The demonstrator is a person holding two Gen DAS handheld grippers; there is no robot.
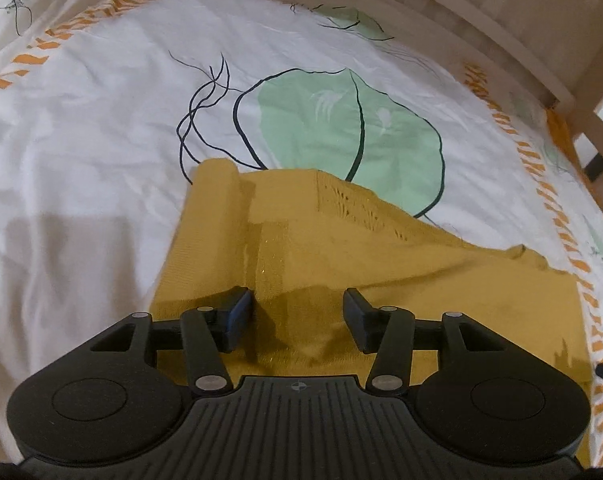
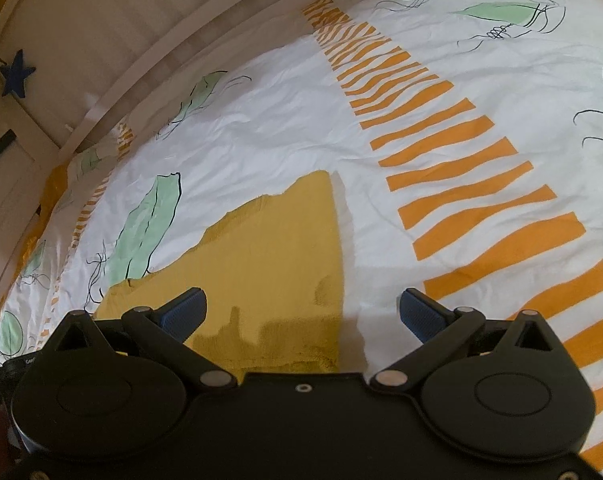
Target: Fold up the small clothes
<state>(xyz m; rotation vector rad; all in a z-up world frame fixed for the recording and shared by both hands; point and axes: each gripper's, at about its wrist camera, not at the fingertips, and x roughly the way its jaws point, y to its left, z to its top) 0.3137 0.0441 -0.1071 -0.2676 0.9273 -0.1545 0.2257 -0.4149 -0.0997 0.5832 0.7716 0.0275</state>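
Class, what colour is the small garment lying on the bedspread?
Mustard yellow garment, clearest in the left wrist view.

Bed (image 1: 81, 152) covered by white sheet, lightly wrinkled, printed with pale green leaves (image 1: 341, 128), thin dark line sketches and bands of orange stripes (image 2: 461, 184). Pale wooden bed frame (image 1: 481, 28) runs along far edge. One item lies directly on sheet: mustard-yellow knitted garment (image 1: 301, 248), partly folded, flat, openwork strip toward its far right side.
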